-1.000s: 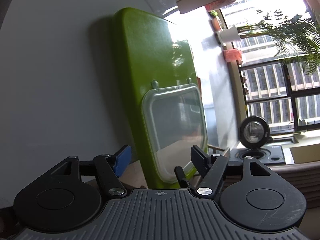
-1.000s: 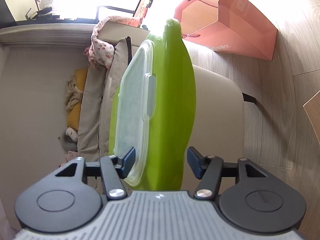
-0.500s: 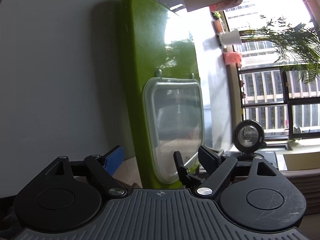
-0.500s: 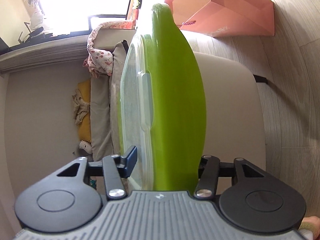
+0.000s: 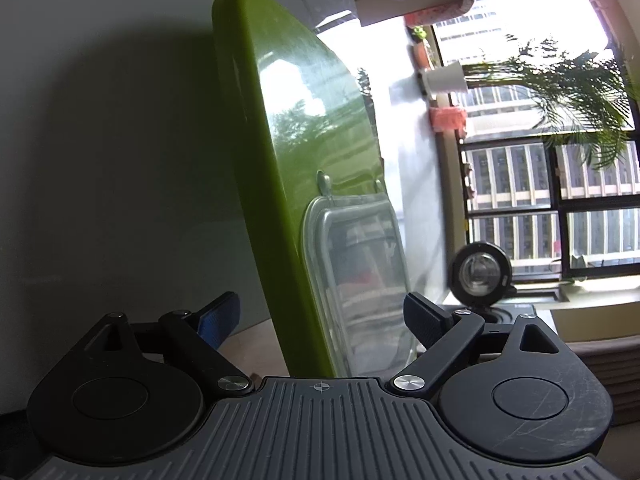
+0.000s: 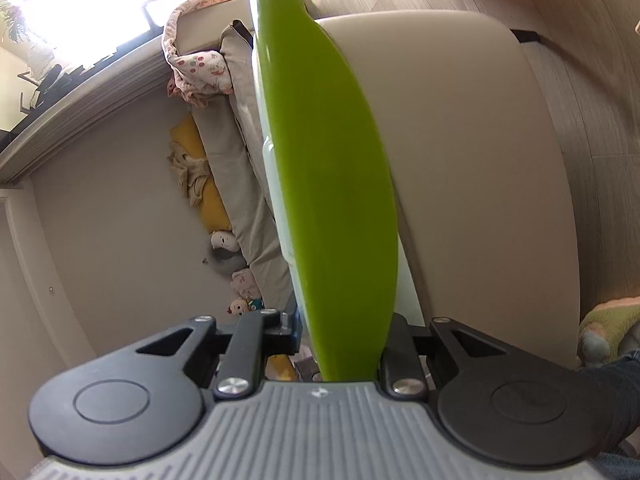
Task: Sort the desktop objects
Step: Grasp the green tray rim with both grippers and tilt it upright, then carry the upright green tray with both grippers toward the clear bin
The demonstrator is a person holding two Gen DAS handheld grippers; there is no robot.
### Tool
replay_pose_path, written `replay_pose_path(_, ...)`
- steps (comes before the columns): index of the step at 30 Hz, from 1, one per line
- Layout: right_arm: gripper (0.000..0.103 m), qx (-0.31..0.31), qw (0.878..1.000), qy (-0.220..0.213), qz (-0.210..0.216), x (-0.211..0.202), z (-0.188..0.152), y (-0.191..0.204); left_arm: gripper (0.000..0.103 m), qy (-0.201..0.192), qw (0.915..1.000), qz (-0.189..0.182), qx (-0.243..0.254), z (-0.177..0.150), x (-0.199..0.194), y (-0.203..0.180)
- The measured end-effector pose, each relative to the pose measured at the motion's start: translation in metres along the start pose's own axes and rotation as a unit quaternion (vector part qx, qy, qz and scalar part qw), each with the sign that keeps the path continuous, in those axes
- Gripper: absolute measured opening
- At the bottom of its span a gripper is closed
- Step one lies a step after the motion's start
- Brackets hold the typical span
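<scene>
Clamping onto the near edge of the green tray — right claw having just been closing, pads pressing both faces. Tilting steeply on edge, the tray, with a clear plastic lid lying against its inner face. Standing wide apart around the tray's other end — left claw, having just been opening, blue pad and black pad both clear of the tray. Showing behind: beige chair back, window.

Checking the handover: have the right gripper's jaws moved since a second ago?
Yes. The right gripper has just been closing: its fingers, earlier apart beside the green board, now press its edge.
</scene>
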State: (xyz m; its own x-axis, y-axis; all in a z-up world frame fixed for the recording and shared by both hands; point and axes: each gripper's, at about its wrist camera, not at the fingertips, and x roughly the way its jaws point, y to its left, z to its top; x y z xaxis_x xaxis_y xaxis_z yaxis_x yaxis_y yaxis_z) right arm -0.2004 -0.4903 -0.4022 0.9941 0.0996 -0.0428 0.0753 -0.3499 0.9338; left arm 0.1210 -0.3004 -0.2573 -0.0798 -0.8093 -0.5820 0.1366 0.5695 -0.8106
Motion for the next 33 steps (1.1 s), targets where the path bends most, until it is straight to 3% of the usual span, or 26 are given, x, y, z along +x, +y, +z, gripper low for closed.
replay_pose_path(5,0.021,-0.015,0.999,0.038,0.0,-0.017,-0.001,0.0,0.093,-0.014,0.9995,0.024,0.017,0.011,0.004,0.004)
replay_pose_path(11,0.02,-0.035,0.995,0.089,-0.008,-0.047,0.023,-0.002,0.093,-0.041,0.9966,0.052,0.05,0.026,0.009,-0.002)
replay_pose_path(12,0.021,-0.031,0.995,0.095,-0.009,-0.05,0.028,-0.005,0.089,-0.042,0.9963,0.056,0.051,0.027,0.011,-0.002)
replay_pose_path(14,0.022,-0.022,0.995,0.095,-0.017,-0.053,0.034,-0.013,0.064,-0.049,0.9935,0.081,0.064,0.024,0.013,-0.005)
replay_pose_path(15,0.024,-0.02,0.996,0.089,-0.022,-0.053,0.037,-0.016,0.061,-0.052,0.9926,0.083,0.072,0.022,0.012,-0.007)
replay_pose_path(17,0.03,-0.016,0.997,0.074,-0.031,-0.053,0.044,-0.023,0.057,-0.06,0.9919,0.083,0.076,0.019,0.008,-0.011)
replay_pose_path(24,0.031,-0.038,0.998,0.038,-0.022,-0.037,0.056,-0.012,0.053,-0.1,0.9859,0.098,0.092,0.014,-0.013,-0.036)
replay_pose_path(27,0.039,-0.05,0.998,-0.002,-0.024,-0.034,0.059,-0.003,0.051,-0.108,0.9849,0.095,0.096,0.008,-0.018,-0.047)
replay_pose_path(29,0.053,-0.063,0.997,-0.036,-0.028,-0.035,0.057,0.002,0.05,-0.11,0.9849,0.096,0.093,0.007,-0.018,-0.052)
replay_pose_path(31,0.081,-0.071,0.993,-0.075,-0.048,-0.037,0.045,0.002,0.049,-0.111,0.9865,0.094,0.077,0.007,-0.018,-0.052)
replay_pose_path(33,0.083,-0.078,0.988,-0.115,-0.068,-0.039,0.033,0.002,0.049,-0.112,0.9878,0.089,0.062,0.008,-0.019,-0.051)
